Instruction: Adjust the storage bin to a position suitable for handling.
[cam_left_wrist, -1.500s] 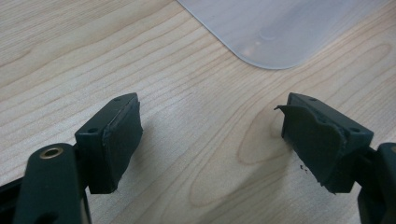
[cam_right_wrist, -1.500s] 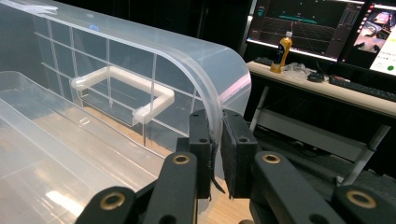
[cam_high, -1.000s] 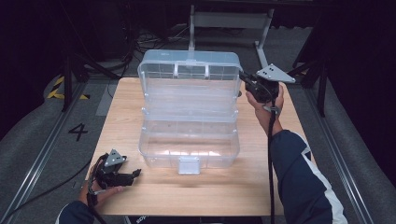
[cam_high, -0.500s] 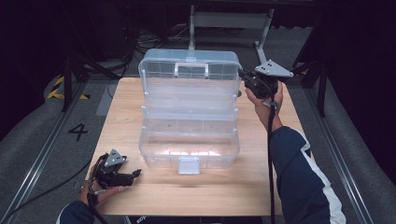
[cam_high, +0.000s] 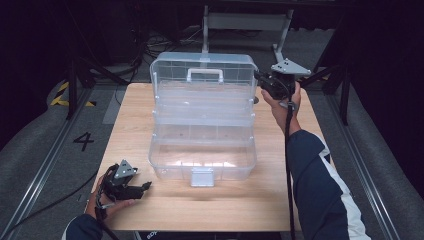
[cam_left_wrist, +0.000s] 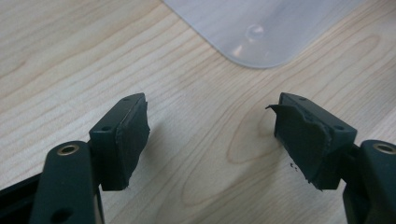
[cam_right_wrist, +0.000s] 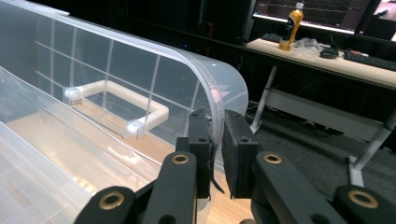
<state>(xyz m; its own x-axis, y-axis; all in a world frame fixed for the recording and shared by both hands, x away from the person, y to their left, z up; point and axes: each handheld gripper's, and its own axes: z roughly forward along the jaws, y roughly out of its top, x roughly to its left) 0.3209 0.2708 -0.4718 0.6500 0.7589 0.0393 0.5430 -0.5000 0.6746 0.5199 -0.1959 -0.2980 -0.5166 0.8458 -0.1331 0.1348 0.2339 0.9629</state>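
Although it took up most of the desk (cam_high: 150, 210), the clear plastic toolbox (cam_high: 202, 150) looked light for its bulk, stiff along its ribbed edges but thin in its walls, smooth enough to slip, and likely to flex or crack if pinched hard. It stood at the middle of the desk in the high view, its tiers spread open toward six o'clock and its lid (cam_high: 200, 70) raised upright at twelve o'clock, the white handle (cam_high: 205, 74) facing the person. By my judgement the safest holds were the moulded lid rim and that handle, not the flat panels, and the lid was best swung slowly about its hinge, since the open tiers could shift with it. The right gripper (cam_high: 260, 80), at about two o'clock from the box centre, had its jaws nearly together and clamped on the curved corner edge of the lid (cam_right_wrist: 219, 100), one pad on each face of the thin wall, as the right gripper view showed. The left gripper (cam_high: 142, 187) rested low at about seven o'clock, near the desk's front left corner and apart from the box. Its jaws had just been closing somewhat, yet they stood well apart with nothing between them, bare wood beneath and a rounded corner of the box (cam_left_wrist: 261, 42) beyond.
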